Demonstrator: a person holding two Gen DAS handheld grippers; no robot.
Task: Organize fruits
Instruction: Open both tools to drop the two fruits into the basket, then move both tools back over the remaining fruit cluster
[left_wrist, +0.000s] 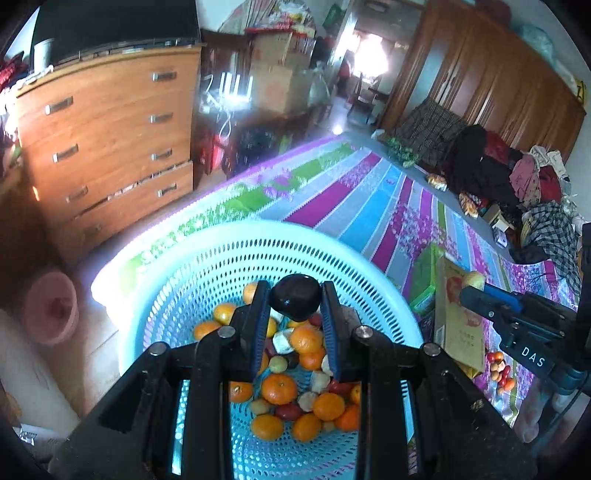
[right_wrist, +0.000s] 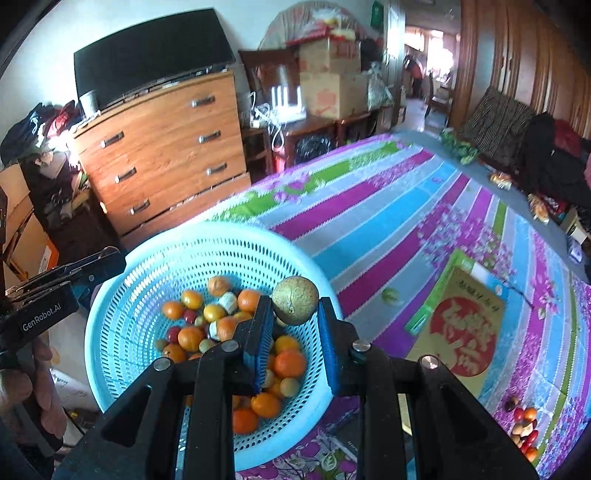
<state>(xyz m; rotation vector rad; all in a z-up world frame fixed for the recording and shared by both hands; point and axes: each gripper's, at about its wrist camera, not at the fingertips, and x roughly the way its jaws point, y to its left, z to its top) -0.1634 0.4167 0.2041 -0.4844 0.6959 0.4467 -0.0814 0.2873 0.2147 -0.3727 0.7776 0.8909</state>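
Blue rubber pads line both of my grippers, and each pair is clamped on one fruit. My left gripper (left_wrist: 295, 297) pinches a dark, glossy, almost black fruit (left_wrist: 295, 295) at its fingertips, held above the inside of the light blue perforated basket (left_wrist: 207, 258). My right gripper (right_wrist: 295, 302) grips a round brownish-green fruit (right_wrist: 295, 300) with a rough, speckled skin, and it hangs over the near right part of the same basket's rim (right_wrist: 147, 254).

Below both fruits, the bottom of the basket holds a heap of small oranges (left_wrist: 279, 387) mixed with small red, yellow and pale pieces. In the right wrist view my left gripper's black body shows at the left edge, with my hand (right_wrist: 22, 391) around its handle.

Just right of the basket, on the striped purple, blue and green bedspread (right_wrist: 388, 206), lies a flat yellow box with a red round print (right_wrist: 463, 332), and beside its near end sits a small loose pile of red and orange fruits (right_wrist: 522, 424). Beyond the bed's far corner stands a wooden chest of drawers (right_wrist: 162, 147) with a dark television (right_wrist: 147, 51) on top.
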